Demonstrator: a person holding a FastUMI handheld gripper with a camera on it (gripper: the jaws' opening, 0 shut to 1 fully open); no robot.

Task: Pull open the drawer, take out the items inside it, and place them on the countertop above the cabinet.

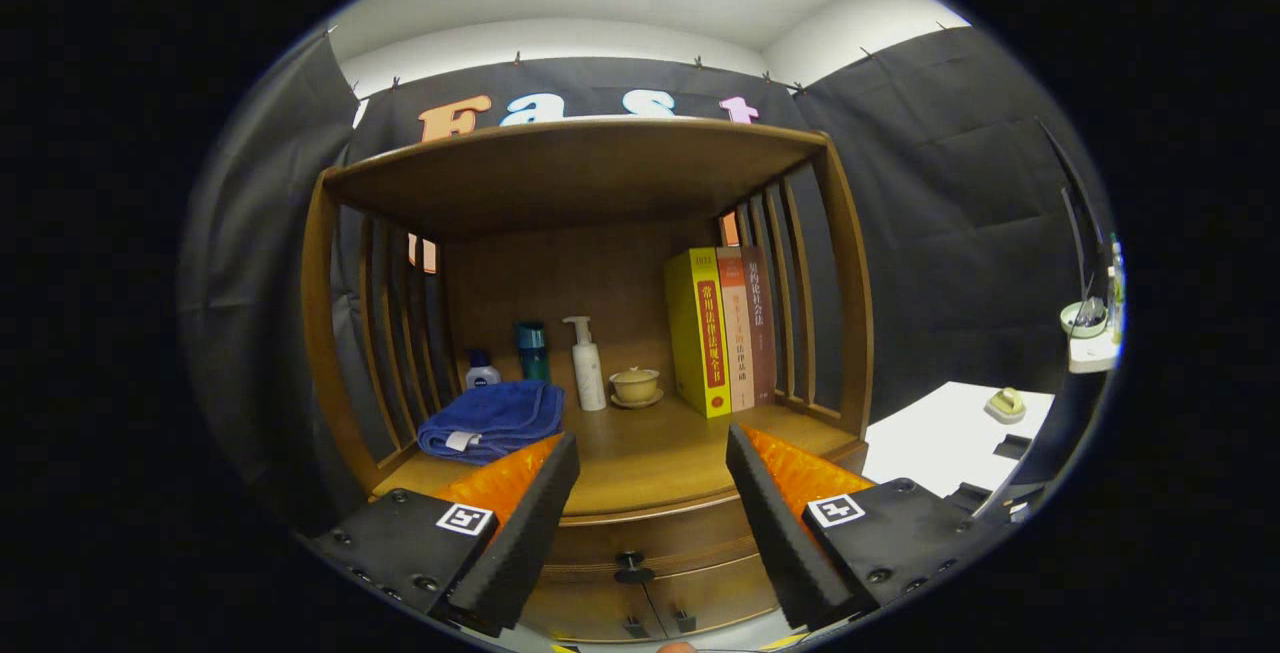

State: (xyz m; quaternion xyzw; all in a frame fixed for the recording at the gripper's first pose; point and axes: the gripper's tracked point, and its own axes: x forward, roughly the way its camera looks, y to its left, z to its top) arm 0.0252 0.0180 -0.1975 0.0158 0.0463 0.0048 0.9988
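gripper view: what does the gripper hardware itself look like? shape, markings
The gripper has two long wedge-shaped fingers whose inner faces are lined with ridged foam-like padding. Each finger sits on a flat black block with visible screw heads, and each block carries a small square black-and-white fiducial marker on top. The fingers stand apart, open, with the drawer knob below and between them.

The gripper [652, 453] points forward and a little downward, and it is level, with both fingers at nearly the same height. Its two fingers [520, 533] are spread wide apart, so there is a broad free gap between them, and nothing is held or touched by the ribbed pads. Each finger comes out from a dark mounting block which carries a small square marker on its upper side.
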